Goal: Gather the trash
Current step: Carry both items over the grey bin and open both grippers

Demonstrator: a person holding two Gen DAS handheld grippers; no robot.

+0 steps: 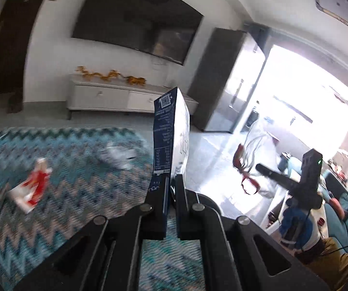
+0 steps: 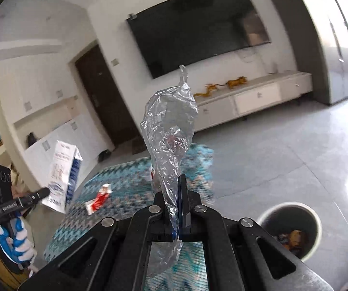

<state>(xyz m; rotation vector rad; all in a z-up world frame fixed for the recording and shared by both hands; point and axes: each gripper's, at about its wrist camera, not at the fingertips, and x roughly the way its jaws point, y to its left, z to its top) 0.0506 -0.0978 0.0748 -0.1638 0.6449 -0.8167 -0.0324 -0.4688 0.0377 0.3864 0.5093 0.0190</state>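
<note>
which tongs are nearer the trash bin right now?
Right. The right tongs, shut on a clear plastic bag, hang just beside the bin. The left tongs, holding the carton, sit across the rug.

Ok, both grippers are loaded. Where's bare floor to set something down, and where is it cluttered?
Bare tile lies between the rug, the TV cabinet and the bin. The rug is the cluttered part: a red wrapper and a crumpled wrapper lie on it. The left gripper holds the carton, the right gripper the plastic bag.
</note>
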